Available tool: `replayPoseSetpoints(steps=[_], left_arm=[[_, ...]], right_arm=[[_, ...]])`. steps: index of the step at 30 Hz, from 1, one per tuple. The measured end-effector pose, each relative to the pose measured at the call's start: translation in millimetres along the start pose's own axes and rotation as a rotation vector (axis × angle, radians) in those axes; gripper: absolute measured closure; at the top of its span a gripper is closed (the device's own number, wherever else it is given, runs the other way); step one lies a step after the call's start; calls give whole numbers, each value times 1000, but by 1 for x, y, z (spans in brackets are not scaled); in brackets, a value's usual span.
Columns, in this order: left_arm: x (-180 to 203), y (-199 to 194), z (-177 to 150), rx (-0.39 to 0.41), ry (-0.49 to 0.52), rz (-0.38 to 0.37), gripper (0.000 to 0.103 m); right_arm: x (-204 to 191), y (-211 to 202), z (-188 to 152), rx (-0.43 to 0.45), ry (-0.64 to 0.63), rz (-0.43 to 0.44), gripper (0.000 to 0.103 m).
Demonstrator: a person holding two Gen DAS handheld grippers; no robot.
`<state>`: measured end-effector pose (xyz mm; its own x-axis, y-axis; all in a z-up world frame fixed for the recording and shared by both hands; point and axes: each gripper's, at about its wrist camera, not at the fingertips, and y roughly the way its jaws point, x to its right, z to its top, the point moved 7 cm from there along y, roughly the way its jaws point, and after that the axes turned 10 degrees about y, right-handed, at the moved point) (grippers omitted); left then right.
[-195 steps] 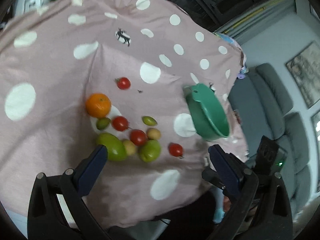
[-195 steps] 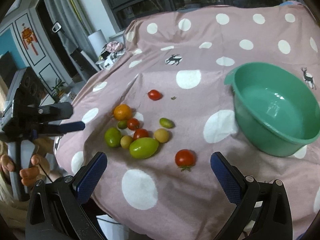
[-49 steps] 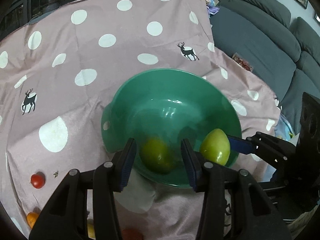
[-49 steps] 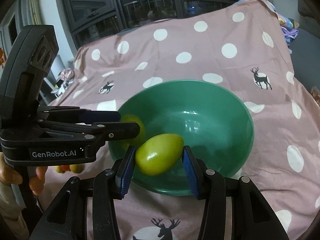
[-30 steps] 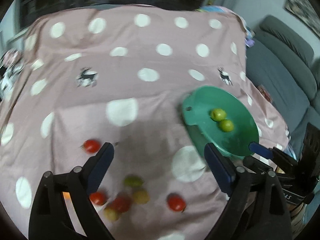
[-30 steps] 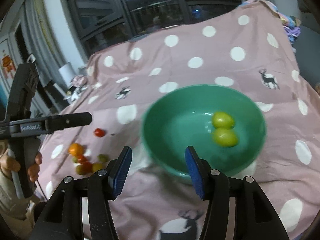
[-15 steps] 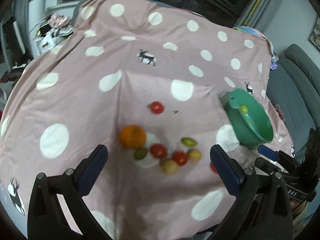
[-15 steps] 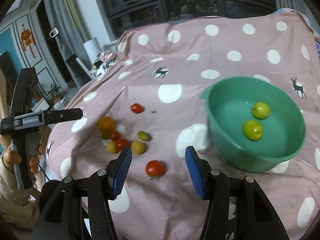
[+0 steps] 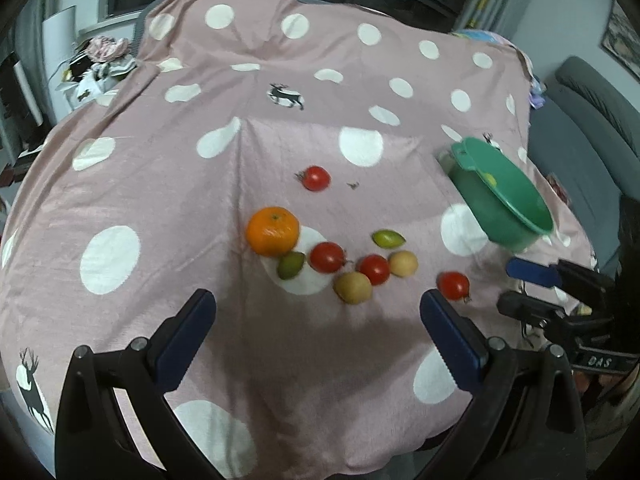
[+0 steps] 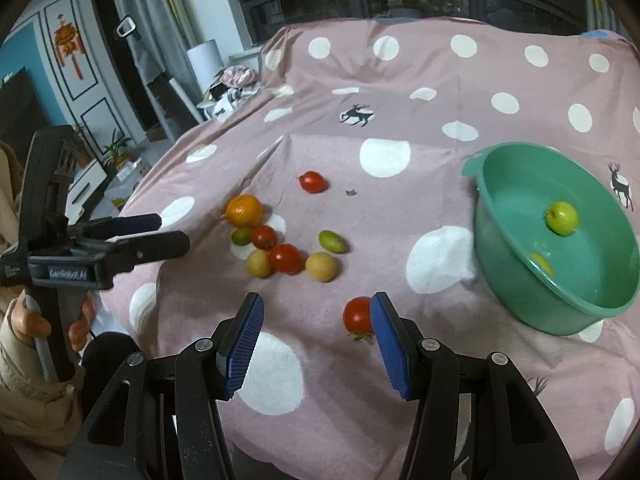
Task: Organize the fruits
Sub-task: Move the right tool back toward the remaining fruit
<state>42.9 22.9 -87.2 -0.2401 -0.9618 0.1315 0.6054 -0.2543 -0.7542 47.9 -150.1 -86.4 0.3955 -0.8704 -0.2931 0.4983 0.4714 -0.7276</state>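
both wrist views downward, sharing tablecloth (image 9: 280, 360)

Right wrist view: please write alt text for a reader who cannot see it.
The right gripper, open and empty, hovers beside a red tomato on a pink polka-dot cloth. More fruit lies behind; a green basin to the right holds green fruit.

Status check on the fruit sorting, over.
Both grippers, left and right, open, empty. Two green fruits in green basin; nine on cloth. Nothing blocking.
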Motion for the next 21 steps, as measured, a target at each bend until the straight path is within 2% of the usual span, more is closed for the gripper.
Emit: replayPoseSetpoints(steps=[6,12,21], left_arm=[[15,14,-7,-42,71,-16,2],[22,28,-8,-70,101,-18,4],[27,49,-5,-109,109,-26,20]], right_arm=[[0,13,-1,-24,-1,-8,47],[-2,27,-1,-50,-15,-11,47],[0,49,4,-84,-14,-25,47]])
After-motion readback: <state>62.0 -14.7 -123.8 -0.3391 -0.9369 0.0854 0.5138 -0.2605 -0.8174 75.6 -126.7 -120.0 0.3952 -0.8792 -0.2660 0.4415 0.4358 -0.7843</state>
